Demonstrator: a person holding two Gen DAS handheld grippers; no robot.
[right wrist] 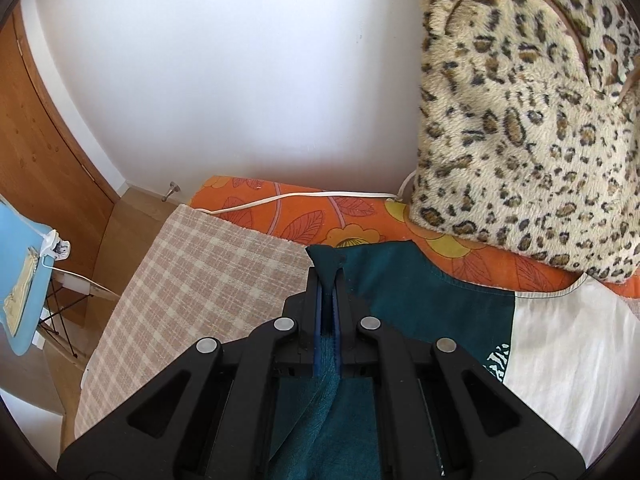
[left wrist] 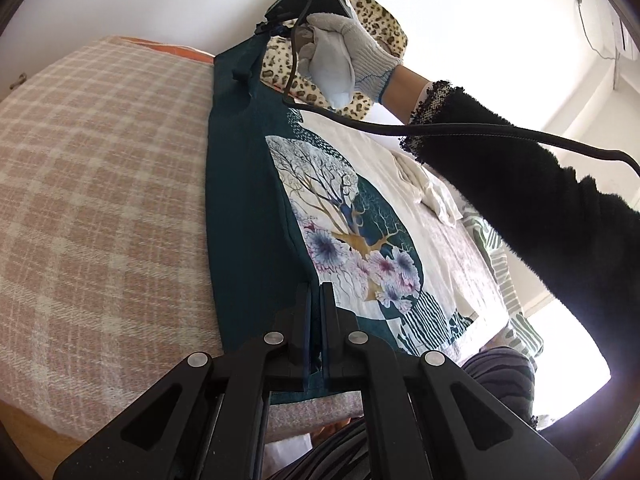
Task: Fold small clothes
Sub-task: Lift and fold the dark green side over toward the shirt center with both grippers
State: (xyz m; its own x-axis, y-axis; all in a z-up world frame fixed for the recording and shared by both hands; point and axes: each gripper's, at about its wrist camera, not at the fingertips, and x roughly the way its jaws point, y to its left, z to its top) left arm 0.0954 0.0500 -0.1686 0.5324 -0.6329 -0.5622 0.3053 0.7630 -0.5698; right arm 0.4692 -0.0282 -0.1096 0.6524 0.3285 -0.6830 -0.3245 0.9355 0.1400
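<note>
Both hand-held grippers pinching the teal top

Left hand-held gripper and right hand-held gripper each clamp an edge of the teal-and-white tree-print garment, stretched over the checked bed blanket.

We see a plaid blanket spread over the bed, with an orange floral sheet showing beyond its far edge. A leopard cushion leans against the white wall and rests on that sheet. A white cable runs along the sheet to the cushion's base. At the left we find a wooden door, a doorstop on the floor, and a blue ironing board. In the left view we note a crumpled white cloth on the bed and an air conditioner high on the wall.
</note>
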